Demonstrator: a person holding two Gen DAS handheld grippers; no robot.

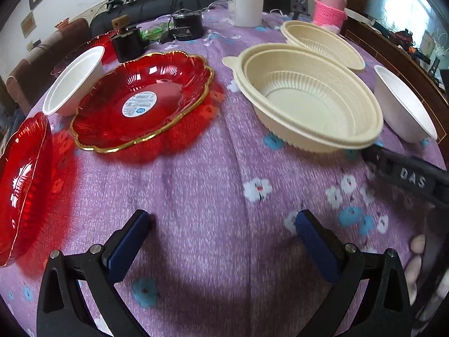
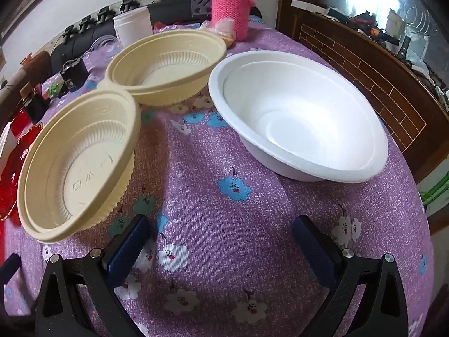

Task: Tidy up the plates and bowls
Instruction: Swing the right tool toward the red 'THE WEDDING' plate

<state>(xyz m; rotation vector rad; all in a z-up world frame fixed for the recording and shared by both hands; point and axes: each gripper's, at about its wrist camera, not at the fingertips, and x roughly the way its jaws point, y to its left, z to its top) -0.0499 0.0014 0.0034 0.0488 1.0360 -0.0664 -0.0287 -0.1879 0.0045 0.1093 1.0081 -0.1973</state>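
Observation:
In the left wrist view my left gripper (image 1: 221,221) hovers open over bare purple cloth. A gold-rimmed red plate (image 1: 140,104) lies ahead to its left. A second red plate (image 1: 22,188) sits at the far left, and a white bowl (image 1: 73,81) stands behind it. Two cream ribbed bowls (image 1: 308,98) (image 1: 322,42) and another white bowl (image 1: 404,104) stand to the right. My right gripper (image 2: 220,224) is open with only cloth between its fingers. The near cream bowl (image 2: 78,163) is just left of it and the white bowl (image 2: 297,112) is ahead to the right. The far cream bowl (image 2: 168,64) is behind.
A white jar (image 1: 245,5), a pink knitted bottle (image 1: 329,8) and small black devices (image 1: 188,26) (image 1: 127,42) line the back of the table. A third red plate (image 1: 92,45) lies behind the left white bowl. Wooden furniture (image 2: 364,78) borders the right table edge. A person's fingers (image 1: 418,247) show at lower right.

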